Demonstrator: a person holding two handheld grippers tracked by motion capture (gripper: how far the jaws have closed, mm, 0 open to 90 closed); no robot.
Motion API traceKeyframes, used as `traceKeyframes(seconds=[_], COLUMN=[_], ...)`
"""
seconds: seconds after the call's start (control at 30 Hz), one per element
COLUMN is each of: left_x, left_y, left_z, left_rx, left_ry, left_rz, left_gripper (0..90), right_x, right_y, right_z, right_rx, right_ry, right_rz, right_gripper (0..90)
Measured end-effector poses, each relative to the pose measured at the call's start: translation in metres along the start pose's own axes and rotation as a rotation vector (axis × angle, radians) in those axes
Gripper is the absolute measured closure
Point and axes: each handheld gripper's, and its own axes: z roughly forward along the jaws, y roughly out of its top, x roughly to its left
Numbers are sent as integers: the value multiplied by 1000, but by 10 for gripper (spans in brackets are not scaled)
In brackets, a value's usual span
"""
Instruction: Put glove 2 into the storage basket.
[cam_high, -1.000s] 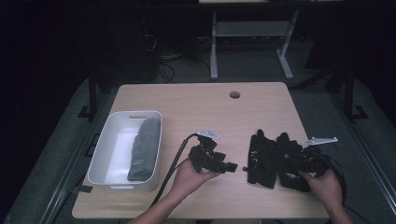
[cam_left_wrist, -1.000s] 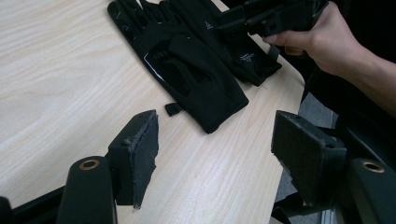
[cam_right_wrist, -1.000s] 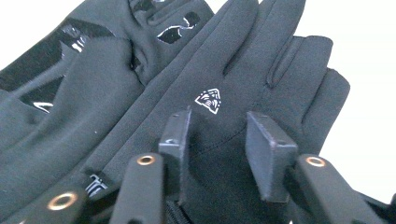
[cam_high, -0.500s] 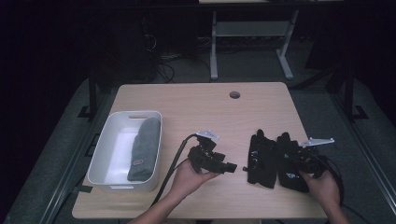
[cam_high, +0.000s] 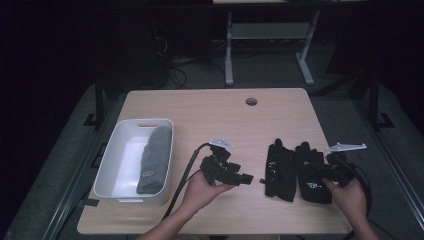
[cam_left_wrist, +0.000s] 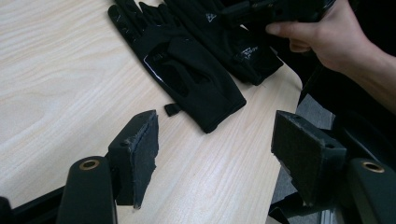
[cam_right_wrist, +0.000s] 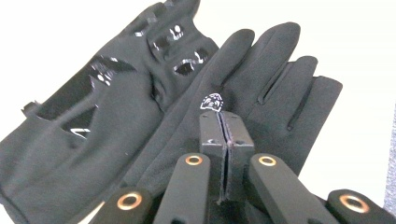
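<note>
Right gripper (cam_right_wrist: 223, 122) clenched, having just been closing, pads pressed together over the right glove (cam_right_wrist: 261, 88); whether any cloth is pinched cannot be told. Second glove (cam_right_wrist: 88, 121) just beside it, overlapping at the fingers. Left gripper (cam_high: 239, 176) released, well apart from both gloves, bare table (cam_high: 210, 112) between and ahead. White bin (cam_high: 114, 165) off to its far side, near the table edge.

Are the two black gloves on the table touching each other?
Touching. The right gripper view shows the left glove overlapping the right glove, no table between them.
</note>
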Motion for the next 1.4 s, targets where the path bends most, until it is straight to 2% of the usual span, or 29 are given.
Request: traceKeyframes(seconds=[0.23,0.43,0.97,1.07,1.17,1.4], left_x=[-1,-2,2,3,3,3], left_y=[0,0,-6,-7,-8,-9], left_z=[-2,-5,-11,-11,-12,-13], left_rx=[-1,-3,2,3,0,2], left_ry=[3,6,21,21,21,19], left_rz=[5,7,8,7,3,8], left_gripper=[317,317,313,313,314,313], right_x=[7,18,52,57,55,58], right_y=[15,26,45,48,50,50], right_z=[-13,-15,8,9,6,3], right_rx=[-33,-49,-33,-39,-58,-72], right_ry=[2,18,94,88,75,70], right_rz=[1,-6,-14,-23,-3,5], right_gripper=[887,887,887,887,887,886])
